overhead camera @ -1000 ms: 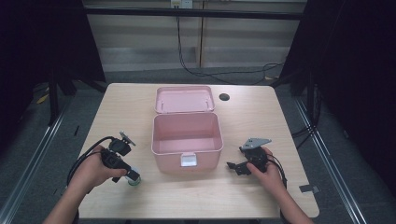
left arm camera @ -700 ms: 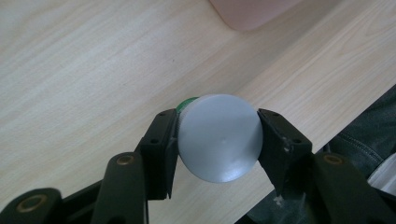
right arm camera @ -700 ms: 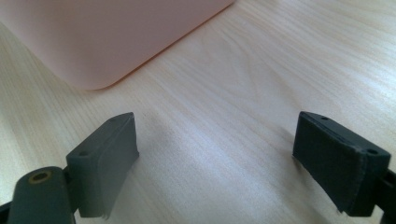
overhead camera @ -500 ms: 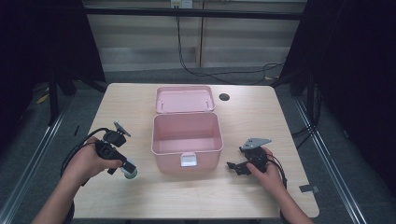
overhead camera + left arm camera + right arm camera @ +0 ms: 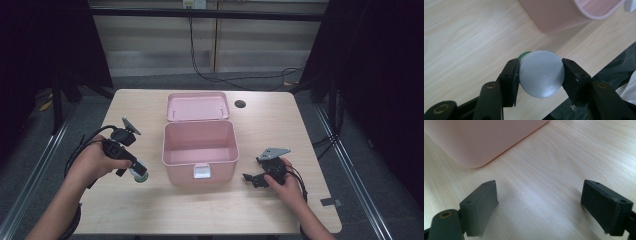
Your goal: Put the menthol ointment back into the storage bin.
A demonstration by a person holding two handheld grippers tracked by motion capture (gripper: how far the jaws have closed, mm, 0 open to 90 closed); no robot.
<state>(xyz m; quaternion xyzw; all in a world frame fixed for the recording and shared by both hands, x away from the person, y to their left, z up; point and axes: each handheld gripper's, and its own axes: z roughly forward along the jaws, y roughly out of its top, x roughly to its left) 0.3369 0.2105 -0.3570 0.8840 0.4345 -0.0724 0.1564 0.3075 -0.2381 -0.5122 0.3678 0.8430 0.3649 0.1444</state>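
Landmark: the open pink box (image 5: 199, 150) at the centre of the worktop (image 5: 150, 210). To the left of the box, the left tool (image 5: 136, 170) is clenched on a small jar (image 5: 138, 172) with a grey-white round end and a green band. In the left gripper view the jar (image 5: 541, 73) sits squarely between the two black pads, one pad pressed on each side, its round end facing the camera; the box wall (image 5: 564, 15) lies just beyond it. The jar is held off the worktop, near the box's front left corner and apart from it. To the right of the box, the right tool (image 5: 252, 180) rests low on the worktop, released, jaws wide with nothing between them, pointing toward the box's front right corner (image 5: 474, 145).
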